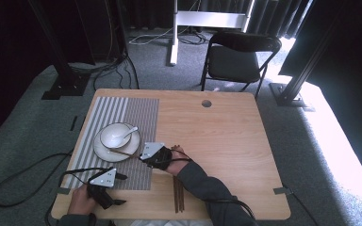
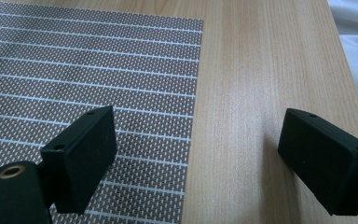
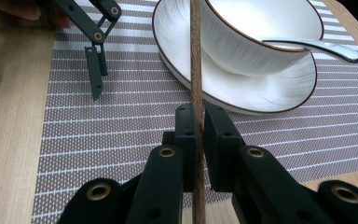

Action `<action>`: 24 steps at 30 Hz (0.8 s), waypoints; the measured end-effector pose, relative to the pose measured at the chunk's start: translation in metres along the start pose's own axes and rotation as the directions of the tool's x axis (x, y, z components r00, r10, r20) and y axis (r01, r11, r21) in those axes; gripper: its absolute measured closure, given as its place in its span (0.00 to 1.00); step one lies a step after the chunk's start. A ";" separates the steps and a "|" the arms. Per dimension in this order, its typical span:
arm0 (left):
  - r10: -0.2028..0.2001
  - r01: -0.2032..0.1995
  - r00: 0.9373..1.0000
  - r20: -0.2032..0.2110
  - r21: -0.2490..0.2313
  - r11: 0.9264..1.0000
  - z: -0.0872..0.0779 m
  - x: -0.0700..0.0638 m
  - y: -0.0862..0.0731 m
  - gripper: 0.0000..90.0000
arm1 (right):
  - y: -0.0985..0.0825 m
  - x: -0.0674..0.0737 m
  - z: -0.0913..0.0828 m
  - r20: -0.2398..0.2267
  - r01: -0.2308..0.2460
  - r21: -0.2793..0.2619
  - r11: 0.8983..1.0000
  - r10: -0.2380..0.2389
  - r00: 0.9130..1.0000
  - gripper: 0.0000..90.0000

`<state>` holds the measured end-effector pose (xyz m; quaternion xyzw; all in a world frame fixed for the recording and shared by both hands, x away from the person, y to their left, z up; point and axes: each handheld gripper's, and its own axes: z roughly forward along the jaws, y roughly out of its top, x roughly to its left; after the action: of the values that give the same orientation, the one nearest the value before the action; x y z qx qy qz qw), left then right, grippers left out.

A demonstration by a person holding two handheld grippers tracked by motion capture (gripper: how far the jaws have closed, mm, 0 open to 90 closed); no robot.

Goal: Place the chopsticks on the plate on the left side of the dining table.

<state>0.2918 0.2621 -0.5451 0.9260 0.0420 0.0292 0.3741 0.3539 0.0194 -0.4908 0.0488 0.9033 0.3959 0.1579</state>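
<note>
A white bowl (image 1: 115, 135) with a white spoon (image 1: 130, 133) in it stands on a white plate (image 1: 101, 150) on a striped placemat (image 1: 136, 113). My right gripper (image 1: 140, 157) is shut on one brown chopstick (image 1: 122, 153), whose far end reaches over the plate's rim. In the right gripper view the chopstick (image 3: 196, 56) runs straight up between the right gripper (image 3: 197, 112) jaws, past the plate (image 3: 261, 95) and beside the bowl (image 3: 242, 42). My left gripper (image 1: 121, 189) stands open and holds nothing, over the placemat's near right corner (image 2: 74, 70).
More brown chopsticks (image 1: 179, 197) lie on the wooden table (image 1: 226, 136) near its front edge, beside the right forearm. A small round hole (image 1: 206, 103) is in the table's far side. A black chair (image 1: 238, 59) stands beyond it.
</note>
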 end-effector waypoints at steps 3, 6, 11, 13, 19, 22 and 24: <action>0.000 0.000 1.000 0.000 0.000 1.000 0.000 0.000 0.000 0.13 | 0.002 0.000 0.001 -0.004 0.007 -0.001 1.000 -0.007 1.000 0.94; 0.000 0.000 1.000 0.000 0.000 1.000 0.000 0.000 0.000 0.13 | 0.004 0.001 0.002 -0.005 0.012 0.000 1.000 -0.012 1.000 0.94; 0.000 0.000 1.000 0.000 0.000 1.000 0.000 0.000 0.000 0.13 | 0.007 0.001 0.004 -0.008 0.017 0.002 1.000 -0.017 1.000 0.94; 0.000 0.000 1.000 0.000 0.000 1.000 0.000 0.000 0.000 0.13 | 0.007 0.000 0.005 -0.008 0.019 0.002 1.000 -0.019 1.000 0.94; 0.000 0.000 1.000 0.000 0.000 1.000 0.000 0.000 0.000 0.13 | 0.008 0.000 0.007 -0.013 0.021 0.001 1.000 -0.021 1.000 0.94; 0.000 0.000 1.000 0.000 0.000 1.000 0.000 0.000 0.000 0.13 | 0.010 0.001 0.008 -0.014 0.027 -0.002 1.000 -0.027 1.000 0.94; -0.001 0.001 1.000 0.000 0.000 1.000 0.000 0.000 0.000 0.13 | 0.011 0.001 0.008 -0.015 0.027 -0.002 1.000 -0.027 1.000 0.94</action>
<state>0.2918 0.2621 -0.5451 0.9260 0.0423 0.0289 0.3740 0.3552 0.0329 -0.4883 0.0334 0.9047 0.3948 0.1565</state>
